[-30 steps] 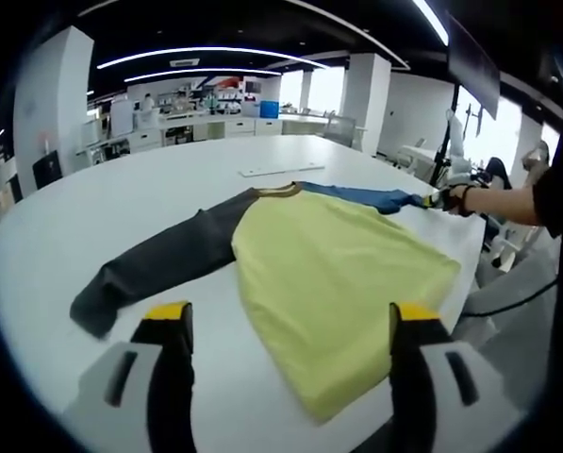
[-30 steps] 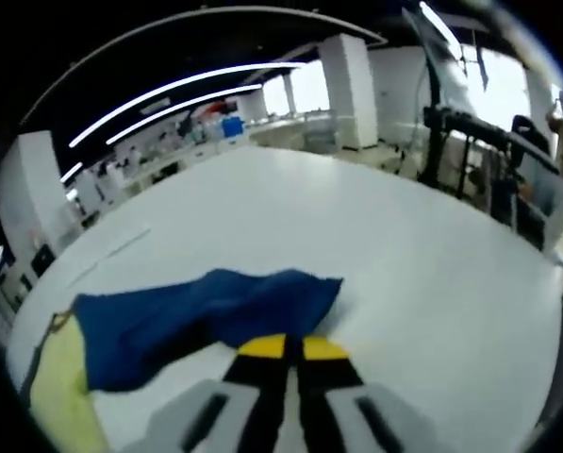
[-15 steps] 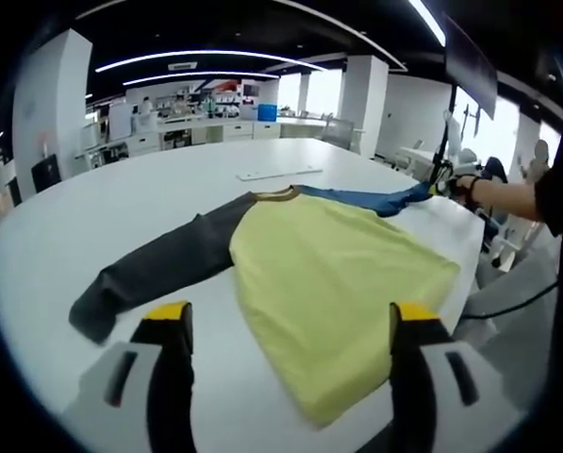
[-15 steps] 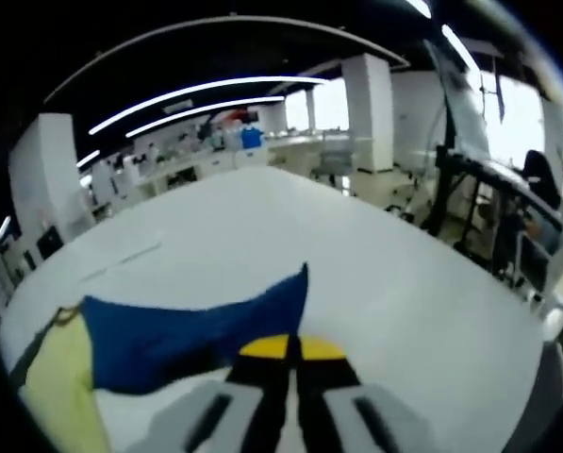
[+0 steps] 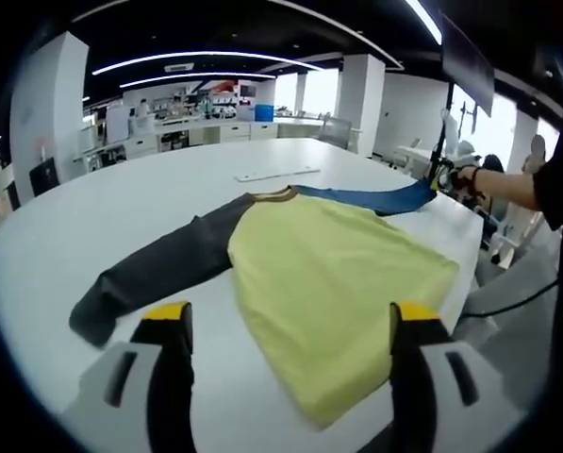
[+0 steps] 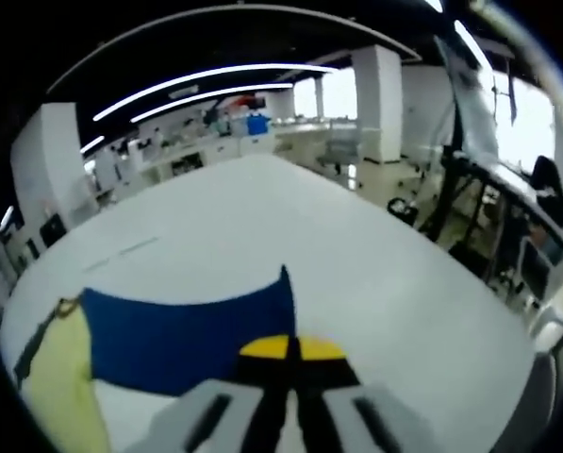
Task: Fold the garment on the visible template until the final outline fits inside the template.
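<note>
Since a second ago the blue sleeve [image 6: 182, 335] has risen off the white surface [image 5: 168, 198]: it lay crumpled then, and now it hangs taut from the right tongs [image 6: 289, 351], whose yellow-tipped jaws are pressed together on its cuff end. In the left gripper view the same sleeve [image 5: 375, 197] stretches from the collar up to the right tongs [image 5: 439, 178], held by the person's hand [image 5: 467, 179] near the surface's far right edge.

The garment [image 5: 333, 274] lies flat on the surface, yellow body spread toward the camera, dark grey sleeve [image 5: 158, 274] stretched out to the left, its cuff just beyond the left jaw. The left tongs [image 5: 286, 326] hover over the near hem with jaws wide apart, gripping nothing. A thin pale strip [image 5: 276, 174] lies on the surface beyond the collar.
</note>
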